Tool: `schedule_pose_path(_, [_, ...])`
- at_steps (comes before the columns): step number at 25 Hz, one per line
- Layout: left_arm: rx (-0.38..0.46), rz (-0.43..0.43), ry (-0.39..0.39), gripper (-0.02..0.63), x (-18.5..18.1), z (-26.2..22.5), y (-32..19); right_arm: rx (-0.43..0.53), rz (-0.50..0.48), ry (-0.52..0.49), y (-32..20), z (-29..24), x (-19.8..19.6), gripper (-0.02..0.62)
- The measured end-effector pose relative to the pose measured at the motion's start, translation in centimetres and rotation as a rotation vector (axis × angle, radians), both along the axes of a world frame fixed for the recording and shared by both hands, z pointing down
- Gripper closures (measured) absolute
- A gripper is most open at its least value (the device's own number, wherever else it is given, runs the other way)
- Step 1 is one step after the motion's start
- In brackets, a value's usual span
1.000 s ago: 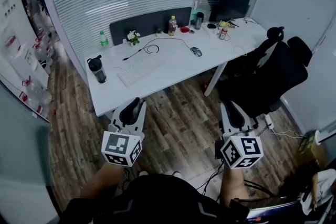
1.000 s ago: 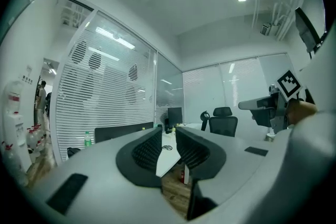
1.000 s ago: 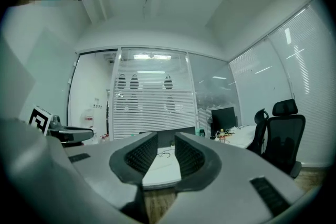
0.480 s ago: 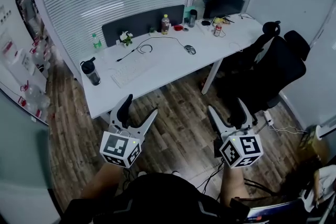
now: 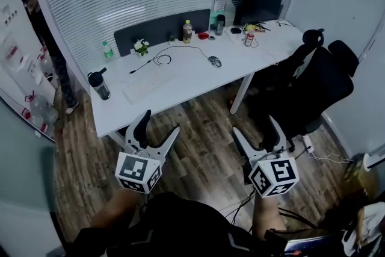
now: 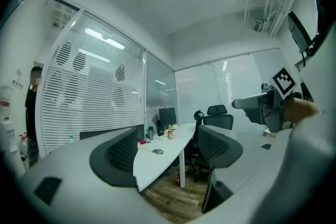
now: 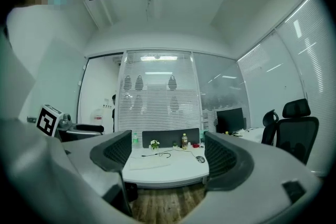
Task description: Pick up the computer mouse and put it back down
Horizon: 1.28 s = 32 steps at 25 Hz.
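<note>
The dark computer mouse [image 5: 214, 61] lies on the white desk [image 5: 180, 84], right of middle, with its cable running back toward the partition. Both grippers hang over the wooden floor in front of the desk, well short of the mouse. My left gripper [image 5: 161, 122] stands open and empty. My right gripper [image 5: 255, 125] has its jaws opening, with nothing between them. The left gripper view shows the mouse [image 6: 157, 151] far off between the open jaws. In the right gripper view the mouse [image 7: 199, 159] sits near the right pad [image 7: 223, 155], far beyond it.
A white keyboard [image 5: 144, 86], a black flask [image 5: 98, 85], a coiled cable [image 5: 161, 59], a drink bottle [image 5: 187, 31] and a monitor [image 5: 258, 6] are on the desk. A black office chair [image 5: 313, 87] stands at its right end. A person [image 5: 45, 39] stands at the left glass wall.
Both grippers have gone from shut to wide open and moved toward the desk. A person has come into view at the left wall.
</note>
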<state>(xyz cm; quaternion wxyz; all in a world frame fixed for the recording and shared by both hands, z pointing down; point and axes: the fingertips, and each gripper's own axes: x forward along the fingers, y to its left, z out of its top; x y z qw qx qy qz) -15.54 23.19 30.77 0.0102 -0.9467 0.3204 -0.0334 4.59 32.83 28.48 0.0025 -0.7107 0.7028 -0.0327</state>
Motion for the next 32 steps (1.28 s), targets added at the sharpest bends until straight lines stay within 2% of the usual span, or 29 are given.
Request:
schedule_pose_path(6, [-0.011,-0.023,-0.04,0.244,1.9,1.4,-1.2,-0.03,-0.036,-0.023,-2.1,1.8,2.1,0.173])
schedule_pose_path(10, [-0.006,-0.028,-0.04,0.244,2.9,1.9,-4.2,-0.032,-0.042,-0.016,-5.1,2.5,3.0,0.172])
schedule_pose_path(15, [-0.005,-0.005,-0.033,0.244,4.9,2.7,-9.9,-0.041,-0.019,-0.012,-10.2,3.2,4.6,0.172])
schedule_pose_path(23, [-0.007,0.092,-0.025,0.244,9.6,2.8,-20.8,-0.086,0.057,-0.014,-20.7,3.8,8.5,0.173])
schedule_pose_path(32, [-0.056,0.103,0.015,0.244,10.1,4.1,-31.5,-0.149,0.082,-0.004,-30.5,4.8,9.4,0.173])
